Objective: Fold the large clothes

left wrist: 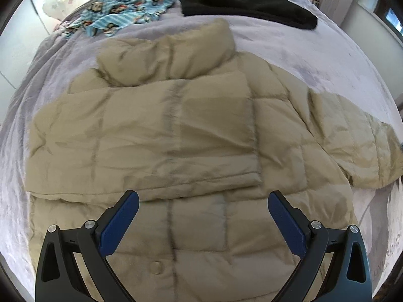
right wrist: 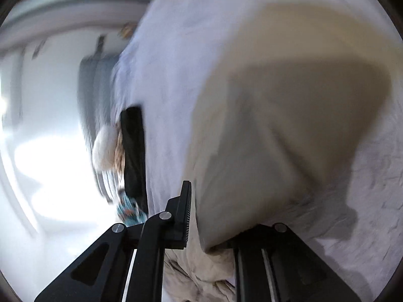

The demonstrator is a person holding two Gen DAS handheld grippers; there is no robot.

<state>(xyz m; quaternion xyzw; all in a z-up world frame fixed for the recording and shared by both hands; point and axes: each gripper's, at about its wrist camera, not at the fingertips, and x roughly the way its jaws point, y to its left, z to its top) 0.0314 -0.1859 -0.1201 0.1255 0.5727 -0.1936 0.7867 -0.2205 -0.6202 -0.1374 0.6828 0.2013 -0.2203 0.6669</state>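
A khaki puffer jacket [left wrist: 176, 130] lies front up on a lavender bed cover [left wrist: 314, 58], collar at the far end. One sleeve is folded across its chest. The other sleeve [left wrist: 352, 146] stretches out to the right. My left gripper [left wrist: 202, 201] hovers open over the jacket's lower front, nothing between its blue pads. In the blurred right wrist view, my right gripper [right wrist: 209, 216] is shut on khaki sleeve fabric [right wrist: 277, 138], which is lifted off the cover. One finger [right wrist: 185, 214] presses the cloth; the other is hidden under it.
A folded black garment [left wrist: 246, 5] and a blue patterned cloth [left wrist: 126, 7] lie at the far end of the bed. More clothes are heaped behind them. The right wrist view shows the black garment [right wrist: 133, 151] near the bed's edge, with bright floor beyond.
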